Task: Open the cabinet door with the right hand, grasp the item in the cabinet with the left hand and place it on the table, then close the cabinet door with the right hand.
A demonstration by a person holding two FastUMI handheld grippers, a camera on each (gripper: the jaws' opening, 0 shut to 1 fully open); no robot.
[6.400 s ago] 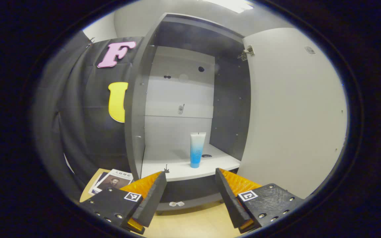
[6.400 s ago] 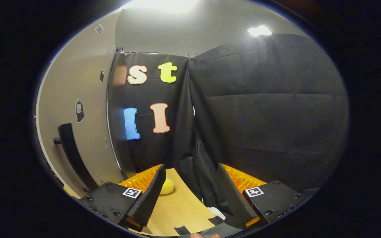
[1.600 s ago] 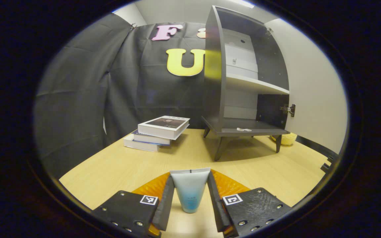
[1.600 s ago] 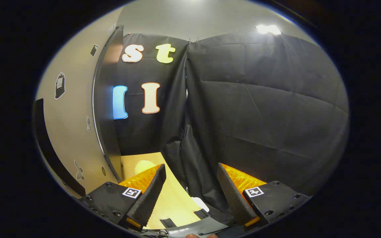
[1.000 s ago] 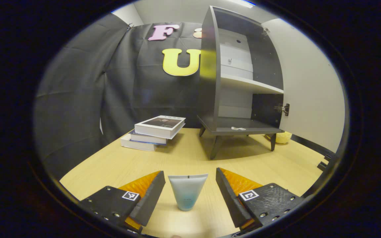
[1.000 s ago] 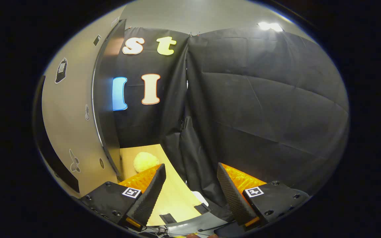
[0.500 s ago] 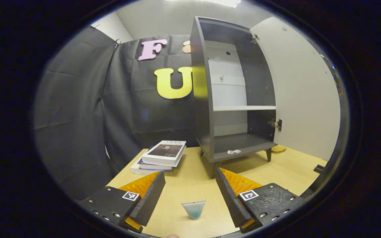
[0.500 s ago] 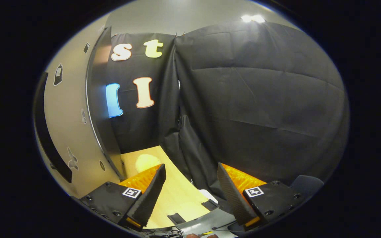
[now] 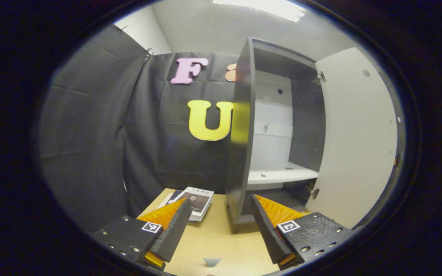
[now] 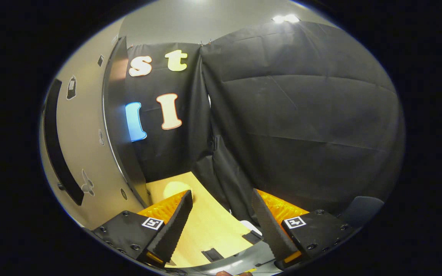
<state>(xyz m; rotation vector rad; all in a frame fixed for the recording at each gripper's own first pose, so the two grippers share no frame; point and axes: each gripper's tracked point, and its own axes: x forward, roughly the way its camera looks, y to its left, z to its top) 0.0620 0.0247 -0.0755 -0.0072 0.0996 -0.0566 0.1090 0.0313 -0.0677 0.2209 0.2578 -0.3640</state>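
Two tongs are gaping empty in your hands: your left tongs (image 9: 219, 226) are hovering above the pale blue tube (image 9: 212, 262) standing on the light wooden desk (image 9: 221, 239), facing the dark grey cabinet (image 9: 240, 126); your right tongs (image 10: 221, 226) are waiting beside its open white door (image 10: 79, 153).

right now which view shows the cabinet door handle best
The right gripper view: the dark bar handle runs down the door's outer face at the left. The left gripper view shows the door's plain inner face, swung open beside the cabinet.
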